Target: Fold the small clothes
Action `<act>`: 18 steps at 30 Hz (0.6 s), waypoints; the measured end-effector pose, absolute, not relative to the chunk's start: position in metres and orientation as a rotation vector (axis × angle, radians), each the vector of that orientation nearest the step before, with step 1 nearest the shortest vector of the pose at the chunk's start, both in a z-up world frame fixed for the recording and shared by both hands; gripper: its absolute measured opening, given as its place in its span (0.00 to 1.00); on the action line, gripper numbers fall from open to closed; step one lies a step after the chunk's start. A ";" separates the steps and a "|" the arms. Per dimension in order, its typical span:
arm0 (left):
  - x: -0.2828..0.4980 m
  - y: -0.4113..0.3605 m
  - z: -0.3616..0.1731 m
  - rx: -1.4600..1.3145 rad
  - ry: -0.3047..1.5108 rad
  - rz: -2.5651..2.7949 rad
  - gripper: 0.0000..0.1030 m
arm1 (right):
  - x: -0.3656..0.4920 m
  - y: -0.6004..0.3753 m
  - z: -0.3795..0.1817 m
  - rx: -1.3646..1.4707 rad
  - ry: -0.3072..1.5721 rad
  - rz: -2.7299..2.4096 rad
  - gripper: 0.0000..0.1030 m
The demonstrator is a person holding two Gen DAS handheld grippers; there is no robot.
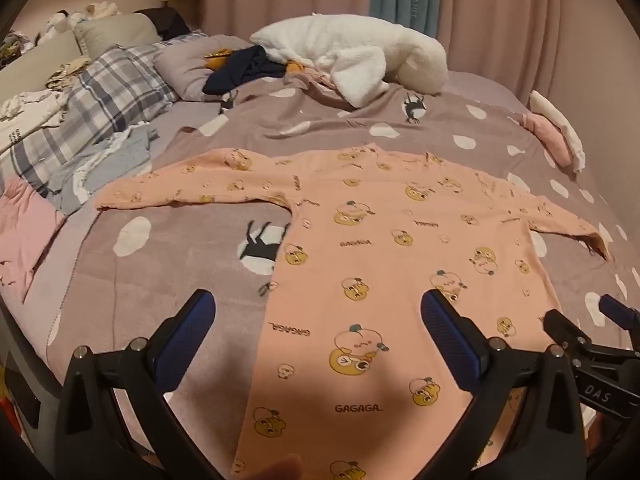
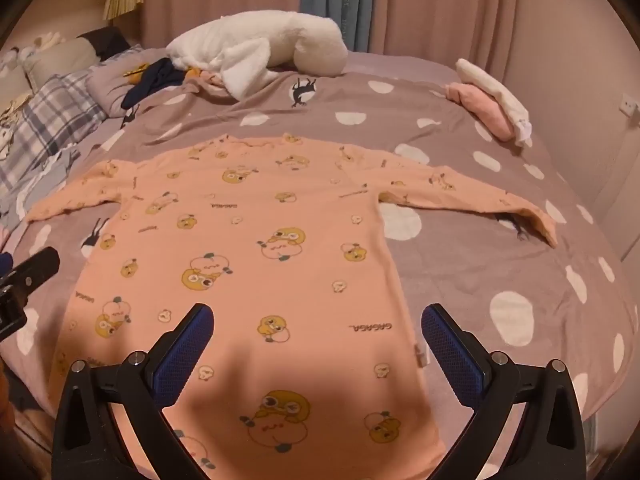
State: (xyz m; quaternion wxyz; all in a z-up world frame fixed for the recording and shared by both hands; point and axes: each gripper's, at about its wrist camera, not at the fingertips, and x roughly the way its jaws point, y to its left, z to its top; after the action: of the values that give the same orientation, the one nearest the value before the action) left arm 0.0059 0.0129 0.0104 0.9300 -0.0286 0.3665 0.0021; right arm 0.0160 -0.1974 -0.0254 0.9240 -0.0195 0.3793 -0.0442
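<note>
A peach long-sleeved shirt (image 1: 372, 264) with cartoon prints lies flat on the bed, sleeves spread, hem towards me; it also shows in the right wrist view (image 2: 256, 256). My left gripper (image 1: 318, 304) is open and empty above the shirt's lower left part. My right gripper (image 2: 316, 316) is open and empty above the shirt's lower right edge. The right gripper also shows at the right edge of the left wrist view (image 1: 592, 320). One finger (image 2: 36, 264) of the left gripper shows at the left edge of the right wrist view.
The bed has a mauve spotted cover (image 1: 180, 264). A white plush (image 1: 352, 52), dark clothes (image 1: 244, 68) and a plaid pillow (image 1: 100, 96) lie at the far side. Folded pink and white clothes (image 2: 492, 96) sit at the far right. Curtains hang behind.
</note>
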 end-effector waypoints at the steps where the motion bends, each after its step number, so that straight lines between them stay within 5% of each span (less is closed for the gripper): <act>1: 0.006 0.012 0.010 -0.058 0.756 -0.004 1.00 | 0.016 -0.197 -0.027 -0.034 0.785 -0.088 1.00; 18: 0.001 0.007 0.004 -0.037 0.771 -0.023 1.00 | 0.013 -0.195 -0.031 -0.026 0.822 -0.025 1.00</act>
State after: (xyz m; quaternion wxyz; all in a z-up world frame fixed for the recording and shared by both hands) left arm 0.0008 0.0069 0.0045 0.9264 -0.0182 0.3760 -0.0113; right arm 0.0134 -0.1946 -0.0311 0.9166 -0.0129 0.3995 -0.0120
